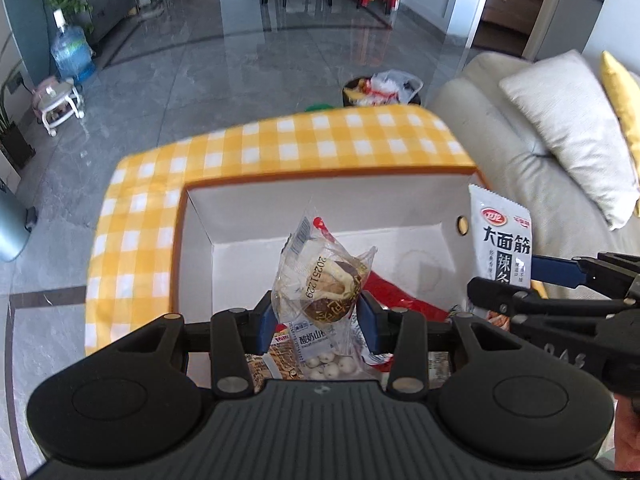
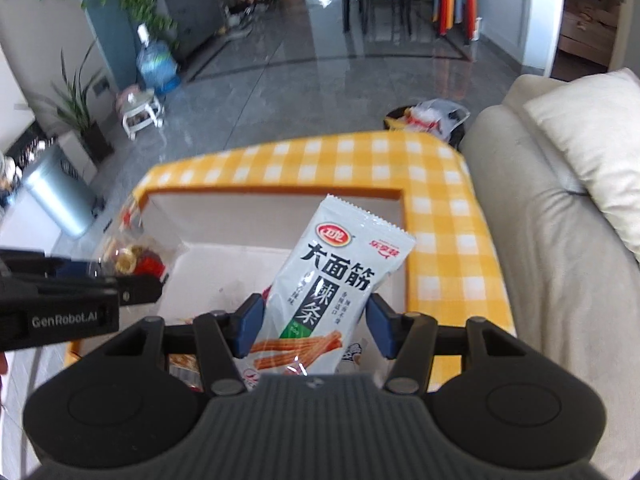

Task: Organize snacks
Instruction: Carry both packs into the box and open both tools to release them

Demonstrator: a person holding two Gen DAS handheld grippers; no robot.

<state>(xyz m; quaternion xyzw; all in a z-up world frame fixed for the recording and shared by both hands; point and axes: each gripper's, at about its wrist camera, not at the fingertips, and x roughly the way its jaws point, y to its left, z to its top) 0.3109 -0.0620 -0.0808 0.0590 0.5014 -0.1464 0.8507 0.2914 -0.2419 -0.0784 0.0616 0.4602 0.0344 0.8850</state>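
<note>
**Two snacks held over the open box**

A pale sofa [image 2: 540, 240] runs along the table's right edge. The table, under a yellow-and-white checked cloth [image 1: 280, 140], carries a white-lined box [image 1: 320, 204] that fills its near part, leaving cloth along the far and side edges. Loose snack packets [image 1: 320, 356] lie on the box floor by its near wall. The right gripper [image 2: 314, 326] clenches a white spicy-strip packet [image 2: 340, 268], upright and tilted, over the box beside its right wall. The left gripper [image 1: 318, 316] pinches a clear-wrapped pastry [image 1: 324, 280] above the box's middle, its wrapper sticking up.
</note>
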